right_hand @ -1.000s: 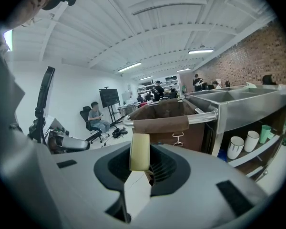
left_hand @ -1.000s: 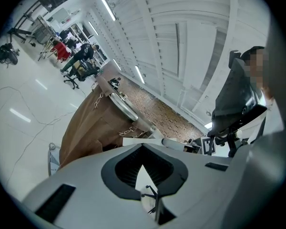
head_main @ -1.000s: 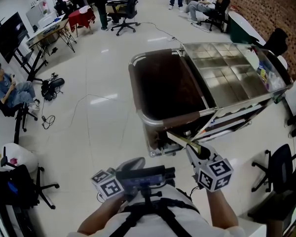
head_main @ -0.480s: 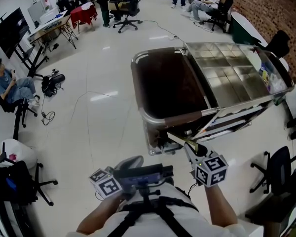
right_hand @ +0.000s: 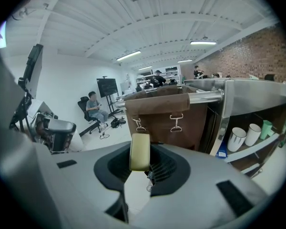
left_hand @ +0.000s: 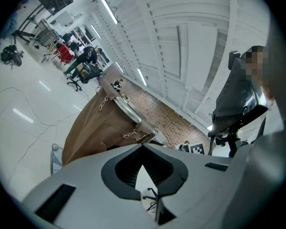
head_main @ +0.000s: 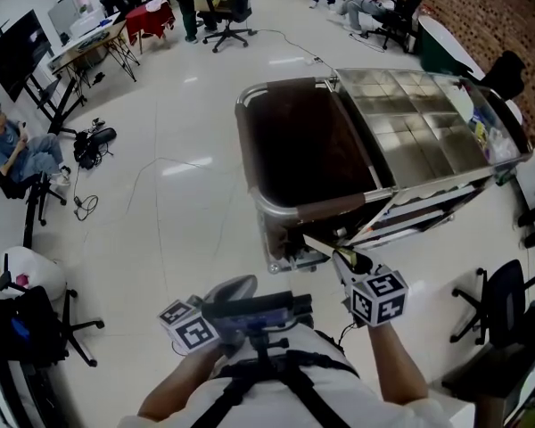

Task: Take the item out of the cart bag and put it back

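step: take-out half looks done, the item is outside the bag; put-back not done
item: flat pale-yellow piece, can't tell what it is
item location: lower centre of the head view, just short of the cart's near end and below the bag rim; not touching the bag
right gripper: jaws clamped on the pale-yellow piece, which sticks out past the tips toward the cart bag
left gripper: jaws together at the tips with nothing between; sits at bottom centre of the head view by the person's chest, pointing across the frame, not involved
bag: brown, top open, hung by snap hooks from the cart rail; interior dark, other contents not visible
left to do (my read): lift the piece over the near rim, carry it in over the opening, let go
in the way: the near rim and cart rail sit between the piece and the opening, so entry has to come from above
around: steel tray top with compartments, right of the bag; cups on the cart's lower shelf; cables on the floor left of the cart; seated person at far left; office chair at lower right; all well apart from the path
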`<state>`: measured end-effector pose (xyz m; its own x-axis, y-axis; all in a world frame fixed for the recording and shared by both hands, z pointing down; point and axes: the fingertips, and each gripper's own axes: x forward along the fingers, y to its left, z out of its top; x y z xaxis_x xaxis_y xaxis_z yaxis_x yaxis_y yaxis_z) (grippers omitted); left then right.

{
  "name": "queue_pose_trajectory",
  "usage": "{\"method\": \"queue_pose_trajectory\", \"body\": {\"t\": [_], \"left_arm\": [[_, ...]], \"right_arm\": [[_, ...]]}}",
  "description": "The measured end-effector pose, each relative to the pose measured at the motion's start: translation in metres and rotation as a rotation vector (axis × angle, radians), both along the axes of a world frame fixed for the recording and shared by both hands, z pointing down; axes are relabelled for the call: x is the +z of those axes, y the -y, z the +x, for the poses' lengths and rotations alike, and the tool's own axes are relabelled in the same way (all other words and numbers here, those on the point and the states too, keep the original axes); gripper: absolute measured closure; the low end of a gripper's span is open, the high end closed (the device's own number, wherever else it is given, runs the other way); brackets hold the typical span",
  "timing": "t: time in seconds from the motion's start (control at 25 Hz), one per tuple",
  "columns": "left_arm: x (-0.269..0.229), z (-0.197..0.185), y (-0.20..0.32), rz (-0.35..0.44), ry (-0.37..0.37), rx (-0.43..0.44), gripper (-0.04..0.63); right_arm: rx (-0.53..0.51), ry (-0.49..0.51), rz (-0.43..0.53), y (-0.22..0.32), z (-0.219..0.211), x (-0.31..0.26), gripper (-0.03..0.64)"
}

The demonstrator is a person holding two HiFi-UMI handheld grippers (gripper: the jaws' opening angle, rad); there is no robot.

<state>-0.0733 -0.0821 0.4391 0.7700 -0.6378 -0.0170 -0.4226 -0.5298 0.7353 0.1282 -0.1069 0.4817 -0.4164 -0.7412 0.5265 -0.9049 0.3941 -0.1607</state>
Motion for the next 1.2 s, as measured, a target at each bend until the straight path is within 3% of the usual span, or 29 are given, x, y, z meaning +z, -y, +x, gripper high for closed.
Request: {"method": "queue_pose_trajectory", "body": {"t": [0.2, 1.2], "left_arm": [[-0.006, 0.000, 0.003, 0.015, 0.032, -0.024, 0.591], [-0.006, -0.004, 0.000, 0.021, 0.033, -0.042, 0.591]], "right_arm": [[-0.001, -0.003, -0.007, 0.004, 0.000, 0.003, 0.540], [-0.036, -0.043, -0.024, 0.025, -0.010, 0.017, 0.540]]}}
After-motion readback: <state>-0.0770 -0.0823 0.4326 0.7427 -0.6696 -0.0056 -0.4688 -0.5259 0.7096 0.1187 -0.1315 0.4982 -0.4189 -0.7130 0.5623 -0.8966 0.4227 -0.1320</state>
